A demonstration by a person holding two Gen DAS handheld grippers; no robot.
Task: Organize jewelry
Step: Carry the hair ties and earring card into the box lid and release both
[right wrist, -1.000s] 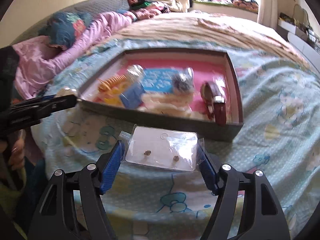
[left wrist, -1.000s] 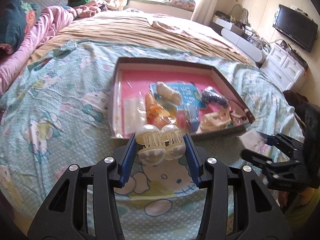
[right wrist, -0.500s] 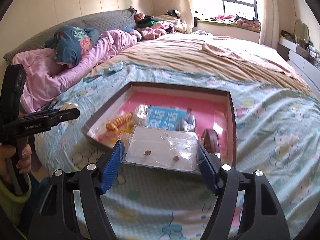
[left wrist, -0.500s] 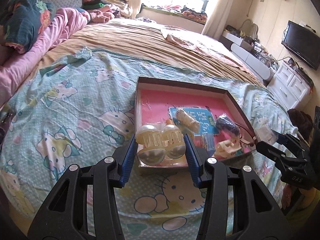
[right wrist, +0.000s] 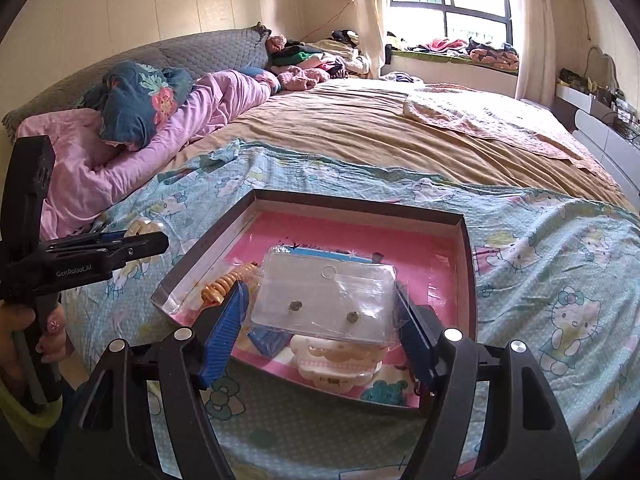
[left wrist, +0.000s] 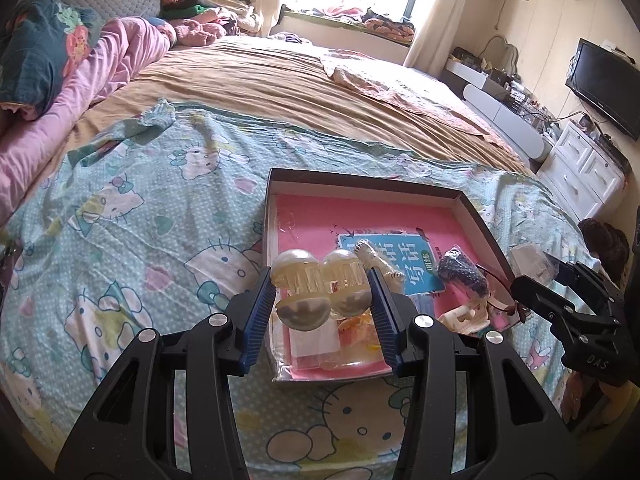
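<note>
A shallow dark box with a pink floor point(left wrist: 360, 216) point(right wrist: 464, 248) lies on the Hello Kitty bedspread. It holds a blue card point(left wrist: 404, 256), an orange spiral hair tie point(right wrist: 224, 284), a white hair claw point(right wrist: 336, 364) and a dark beaded piece point(left wrist: 460, 272). My left gripper point(left wrist: 320, 296) is shut on a cream bubble hair claw point(left wrist: 316, 284), held above the box's near left corner. My right gripper point(right wrist: 320, 320) is shut on a clear earring bag point(right wrist: 324, 300) with two studs, held above the box's near edge. The right gripper also shows in the left wrist view point(left wrist: 560, 296), the left one in the right wrist view point(right wrist: 100, 252).
The bed carries a tan blanket point(left wrist: 288, 80) behind the box and pink bedding with a blue pillow point(right wrist: 140, 100) at the left. White drawers point(left wrist: 584, 168) and a TV point(left wrist: 604, 84) stand at the right. A window bench with clothes point(right wrist: 448, 48) is at the back.
Both grippers have risen and pulled back from the box with their items still held. The views now look down on the box from higher up.
</note>
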